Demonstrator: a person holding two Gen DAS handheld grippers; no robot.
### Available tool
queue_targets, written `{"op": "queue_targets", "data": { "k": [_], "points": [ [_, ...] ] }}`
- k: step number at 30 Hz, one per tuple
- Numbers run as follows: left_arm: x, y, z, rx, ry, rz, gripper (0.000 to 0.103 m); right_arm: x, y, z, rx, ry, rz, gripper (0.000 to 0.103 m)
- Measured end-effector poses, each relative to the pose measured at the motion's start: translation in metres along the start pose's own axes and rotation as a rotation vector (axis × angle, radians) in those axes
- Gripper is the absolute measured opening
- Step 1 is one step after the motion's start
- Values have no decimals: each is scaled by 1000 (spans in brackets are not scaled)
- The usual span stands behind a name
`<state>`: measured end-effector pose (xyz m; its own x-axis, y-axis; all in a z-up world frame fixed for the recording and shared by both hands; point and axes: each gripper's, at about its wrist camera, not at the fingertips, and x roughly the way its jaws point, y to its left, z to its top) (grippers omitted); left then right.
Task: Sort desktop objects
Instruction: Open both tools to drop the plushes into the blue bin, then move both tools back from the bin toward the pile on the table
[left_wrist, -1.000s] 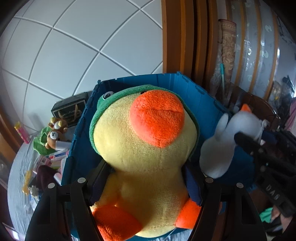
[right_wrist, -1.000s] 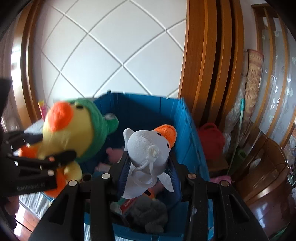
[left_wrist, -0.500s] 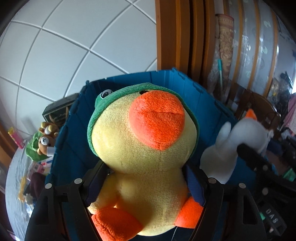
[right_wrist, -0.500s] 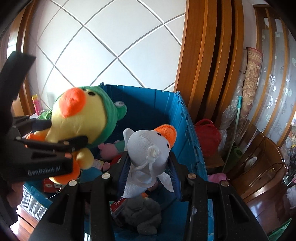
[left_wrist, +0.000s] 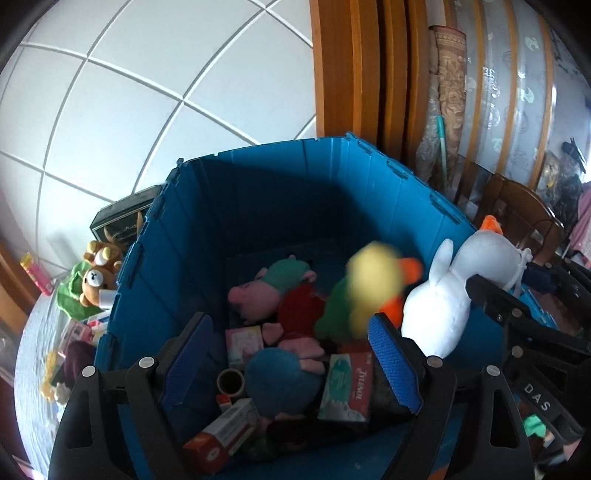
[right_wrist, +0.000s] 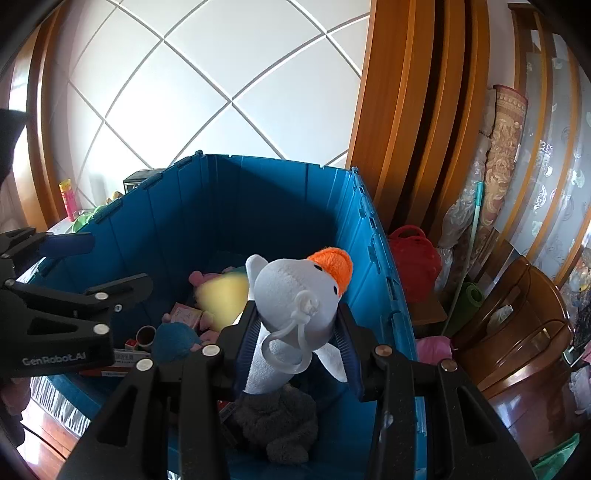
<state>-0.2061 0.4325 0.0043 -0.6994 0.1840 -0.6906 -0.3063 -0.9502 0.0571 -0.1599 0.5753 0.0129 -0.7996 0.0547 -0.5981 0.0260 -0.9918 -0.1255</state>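
A blue crate (left_wrist: 258, 151) fills both views. My left gripper (left_wrist: 288, 321) hangs over it, its jaws opening with nothing between the blue pads. The yellow duck plush (left_wrist: 369, 288) with the green hood is a blur below the gripper, inside the crate, and also shows in the right wrist view as the duck (right_wrist: 225, 295). My right gripper (right_wrist: 297, 332) holds the white goose plush (right_wrist: 295, 291) upright by the neck over the crate's (right_wrist: 258, 158) right side; its jaws are opening while the pads still touch the neck. The goose (left_wrist: 443, 306) shows at the right beside the right gripper (left_wrist: 517, 321). The left gripper (right_wrist: 110, 262) shows at the left.
In the crate lie a pink pig plush (left_wrist: 258, 291), a blue round plush (left_wrist: 280, 380), a tissue pack (left_wrist: 351, 384), a tape roll (left_wrist: 229, 380), small boxes and a grey plush (right_wrist: 280, 417). Bear plushes (left_wrist: 98, 273) and a black box (left_wrist: 122, 218) stand left of it; a red bag (right_wrist: 413, 258) and a wooden chair (right_wrist: 517, 314) stand to the right.
My left gripper has opened and the duck plush has dropped out of it into the crate. The goose stays between the right gripper's pads, which have spread a little.
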Motion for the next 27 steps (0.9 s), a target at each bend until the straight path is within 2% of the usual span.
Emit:
{"op": "queue_targets", "data": {
  "k": [1,3,4,22,23,24,27],
  "points": [
    [0,1,-1,-2,1,1,87,0,0,0,1,0,-1,49],
    [-1,3,-3,-7,3,3,87,-2,1,0,-4,-8,-4,79],
    [-2,3,-3,-8,4,3,87,-3,1,1,-7,-15,-10,82],
    [-11,11,-13,-27,4,3,87,-17,-3,-3,5,-35,-22,84],
    [-11,11,-13,-27,5,4,87,-17,-3,-4,7,-34,-23,86],
    [-11,11,-14,-27,5,5,87,-17,-3,-4,7,-34,-24,93],
    [-12,11,-15,-27,6,6,87,-18,-1,-5,3,-34,-25,97]
  ]
}}
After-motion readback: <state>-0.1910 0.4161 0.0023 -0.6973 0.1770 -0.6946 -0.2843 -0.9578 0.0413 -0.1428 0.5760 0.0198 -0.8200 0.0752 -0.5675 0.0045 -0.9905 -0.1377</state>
